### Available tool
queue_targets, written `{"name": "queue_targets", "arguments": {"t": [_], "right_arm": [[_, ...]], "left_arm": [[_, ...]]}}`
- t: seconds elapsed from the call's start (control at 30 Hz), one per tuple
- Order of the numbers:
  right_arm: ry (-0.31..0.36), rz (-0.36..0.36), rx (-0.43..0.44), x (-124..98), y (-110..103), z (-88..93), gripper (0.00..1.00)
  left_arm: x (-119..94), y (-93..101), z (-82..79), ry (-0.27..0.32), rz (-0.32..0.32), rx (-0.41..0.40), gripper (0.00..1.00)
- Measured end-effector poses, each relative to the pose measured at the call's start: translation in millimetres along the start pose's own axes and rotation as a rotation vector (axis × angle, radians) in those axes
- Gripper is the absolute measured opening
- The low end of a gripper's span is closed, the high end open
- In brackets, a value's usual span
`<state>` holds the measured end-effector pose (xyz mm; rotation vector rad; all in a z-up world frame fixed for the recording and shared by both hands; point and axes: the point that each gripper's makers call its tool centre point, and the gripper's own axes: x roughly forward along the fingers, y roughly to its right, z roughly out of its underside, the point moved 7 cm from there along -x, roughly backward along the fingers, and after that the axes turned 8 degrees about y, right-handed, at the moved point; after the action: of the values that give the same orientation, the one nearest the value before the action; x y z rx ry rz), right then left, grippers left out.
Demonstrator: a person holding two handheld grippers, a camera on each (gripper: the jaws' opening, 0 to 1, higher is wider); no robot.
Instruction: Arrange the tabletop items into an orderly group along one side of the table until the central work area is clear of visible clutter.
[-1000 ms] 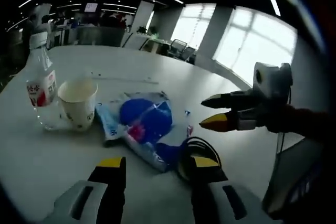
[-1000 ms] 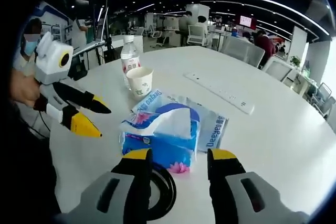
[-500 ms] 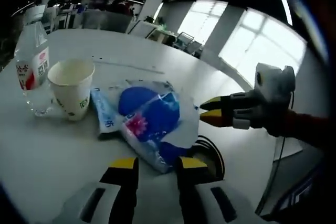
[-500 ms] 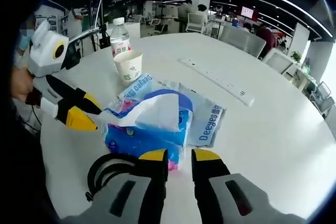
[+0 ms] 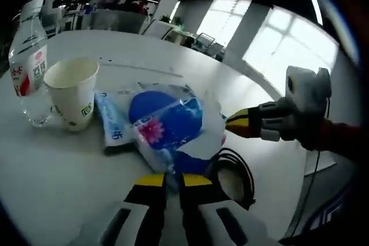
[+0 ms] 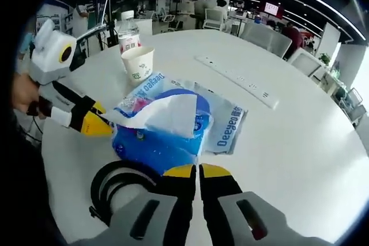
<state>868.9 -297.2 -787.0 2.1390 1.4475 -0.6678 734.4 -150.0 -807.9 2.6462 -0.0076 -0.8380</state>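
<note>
Item: soft blue plastic tissue pack, white sheet protruding at its top, lying mid-table on a round white tabletop, partly over a flat pale-blue printed plastic wrapper. Adjacent: coiled black cable ring, just beside the pack's near corner; white paper cup with green print and clear plastic water bottle with red-and-white label, standing together near the table edge; long white power strip, well apart on the far side. Left gripper: yellow-tipped jaws drawn nearly together, apparently nipping the pack's near corner film. Right gripper: jaws all but touching at the pack's opposite lower edge; whether film is actually caught between them cannot be told. Handling note, as judgement: the step in hand looks to be a two-point lift of the pack toward the cup and bottle. Soft film stretches and slips, so move both ends level and together, keep the loose sheet from snagging, lift clear of the cable ring, and set down short of the cup to avoid tipping it.
</note>
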Motion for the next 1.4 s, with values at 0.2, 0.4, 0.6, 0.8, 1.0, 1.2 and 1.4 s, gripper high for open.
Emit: {"name": "queue_targets", "arguments": {"t": [0.2, 0.4, 0.6, 0.8, 1.0, 1.2, 1.4], "right_arm": [[0.018, 0.011, 0.006, -7.0, -0.8, 1.9, 0.00], [0.042, 0.033, 0.008, -13.2, -0.6, -2.7, 0.00], [0.067, 0.067, 0.027, -21.5, 4.2, -4.5, 0.00], [0.077, 0.098, 0.049, -23.5, 16.0, -2.8, 0.00], [0.101, 0.141, 0.078, -39.8, 26.2, -5.8, 0.00], [0.100, 0.178, 0.082, -53.5, 37.5, -4.7, 0.00], [0.100, 0.215, 0.102, -64.9, 53.6, 1.2, 0.00]], "left_arm": [[-5.1, 2.7, 1.4, 0.004, 0.033, -0.016, 0.00], [-8.3, 7.6, -4.8, 0.024, 0.053, -0.001, 0.00], [-8.0, 12.7, -15.5, 0.046, 0.081, 0.028, 0.00], [-2.7, 18.3, -27.4, 0.051, 0.104, 0.065, 0.00], [5.6, 26.9, -42.9, 0.051, 0.138, 0.105, 0.00], [16.2, 41.5, -50.4, 0.039, 0.179, 0.139, 0.00], [26.2, 56.3, -60.6, 0.034, 0.210, 0.157, 0.00]]}}
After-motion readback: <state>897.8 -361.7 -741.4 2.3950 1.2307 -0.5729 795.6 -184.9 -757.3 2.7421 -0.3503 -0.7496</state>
